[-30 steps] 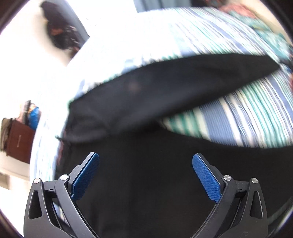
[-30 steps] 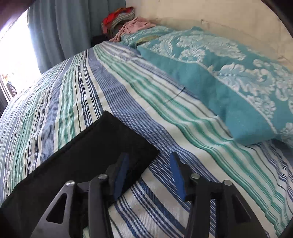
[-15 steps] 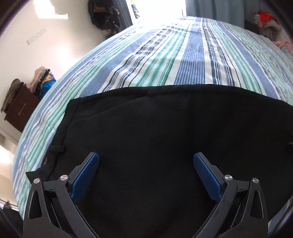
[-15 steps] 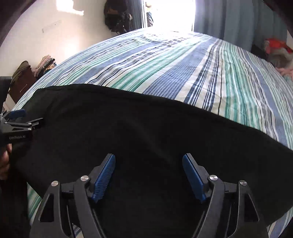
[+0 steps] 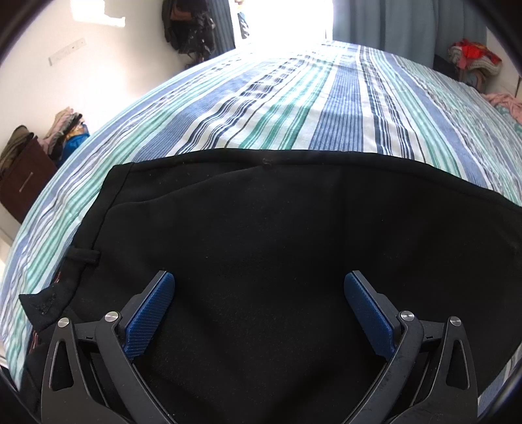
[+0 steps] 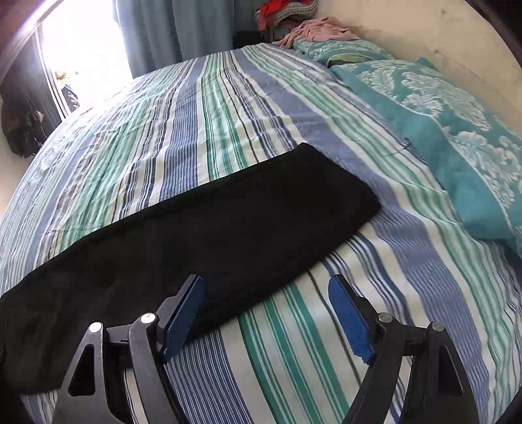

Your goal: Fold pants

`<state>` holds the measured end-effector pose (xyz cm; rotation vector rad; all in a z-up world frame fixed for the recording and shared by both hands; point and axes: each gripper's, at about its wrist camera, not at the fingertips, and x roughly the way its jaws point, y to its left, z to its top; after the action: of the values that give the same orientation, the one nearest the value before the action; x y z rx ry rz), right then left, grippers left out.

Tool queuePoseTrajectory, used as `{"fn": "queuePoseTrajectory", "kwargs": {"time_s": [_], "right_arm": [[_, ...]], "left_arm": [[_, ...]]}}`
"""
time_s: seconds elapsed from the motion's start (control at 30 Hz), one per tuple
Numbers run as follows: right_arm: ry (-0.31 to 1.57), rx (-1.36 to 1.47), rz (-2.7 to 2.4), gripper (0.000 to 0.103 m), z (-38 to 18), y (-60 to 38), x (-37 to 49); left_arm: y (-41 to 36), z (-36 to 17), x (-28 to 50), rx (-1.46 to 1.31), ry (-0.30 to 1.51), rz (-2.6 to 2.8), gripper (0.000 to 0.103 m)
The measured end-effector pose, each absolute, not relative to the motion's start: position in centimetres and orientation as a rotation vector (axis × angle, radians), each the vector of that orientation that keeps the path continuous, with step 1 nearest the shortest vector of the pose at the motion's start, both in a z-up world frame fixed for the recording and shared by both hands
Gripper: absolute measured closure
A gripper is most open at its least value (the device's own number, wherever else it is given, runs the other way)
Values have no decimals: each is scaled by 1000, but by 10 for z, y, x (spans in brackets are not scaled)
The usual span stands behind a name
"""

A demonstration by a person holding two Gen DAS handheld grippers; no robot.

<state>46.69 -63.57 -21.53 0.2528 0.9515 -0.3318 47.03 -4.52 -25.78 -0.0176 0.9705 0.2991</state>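
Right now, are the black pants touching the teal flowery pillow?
Apart. In the right wrist view, the black pants end short of the teal flowery pillow, with a band of striped sheet showing between them.

Matt black cloth pants (image 5: 277,234), striped woven bedsheet (image 5: 293,107), ribbed blue tool pads (image 5: 150,313)

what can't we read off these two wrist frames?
- Left wrist: near part of pants hidden behind left gripper, cut off by the bottom edge.
- Right wrist: waist end cut off at left edge; right gripper jaws opening, nothing gripped.
- Window blown out.
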Motion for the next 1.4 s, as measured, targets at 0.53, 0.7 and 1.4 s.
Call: {"fn": "queuePoseTrajectory", "kwargs": {"time_s": [0.53,0.7,1.4], "right_arm": [[1046,65,42,14,-229,-404,189],[1078,189,-268,14,-236,-538,158],[917,296,-179,14,-179,-454,162]], "left_arm": [[-139,-241,273,231,1101,-127,0],[-103,-237,271,147,1117,-66,0],[-37,-204,297,87,1029,72,1]]}}
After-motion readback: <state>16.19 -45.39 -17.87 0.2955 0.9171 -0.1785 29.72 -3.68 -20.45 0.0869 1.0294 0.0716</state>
